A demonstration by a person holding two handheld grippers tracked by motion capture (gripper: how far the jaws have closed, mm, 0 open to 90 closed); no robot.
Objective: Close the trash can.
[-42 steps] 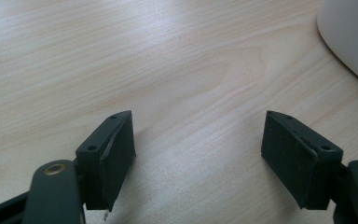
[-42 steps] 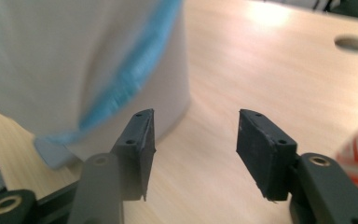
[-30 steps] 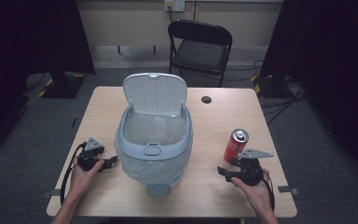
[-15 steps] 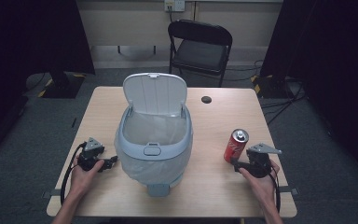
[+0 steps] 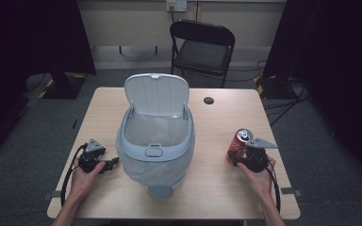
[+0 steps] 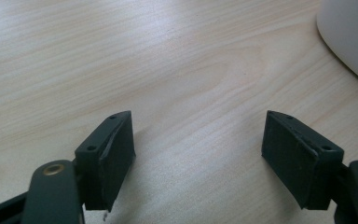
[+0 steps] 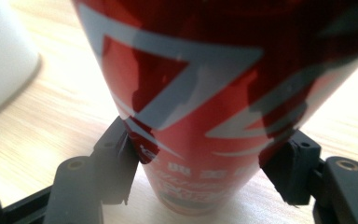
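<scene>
The red can (image 7: 200, 107) stands upright on the counter (image 5: 217, 188), right of the open-lidded bin (image 5: 155, 141). The right hand-held gripper (image 7: 200, 161) has just been closing and now clamps the can low on its body. So low a grip may let it tip or slip when lifted. The left hand-held gripper (image 6: 198, 154) rests with jaws apart, empty.

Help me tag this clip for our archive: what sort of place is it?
Probably a lab or studio set up for recording: black curtains at the sides, a lone wooden table, and a folding chair against a bare wall.
</scene>
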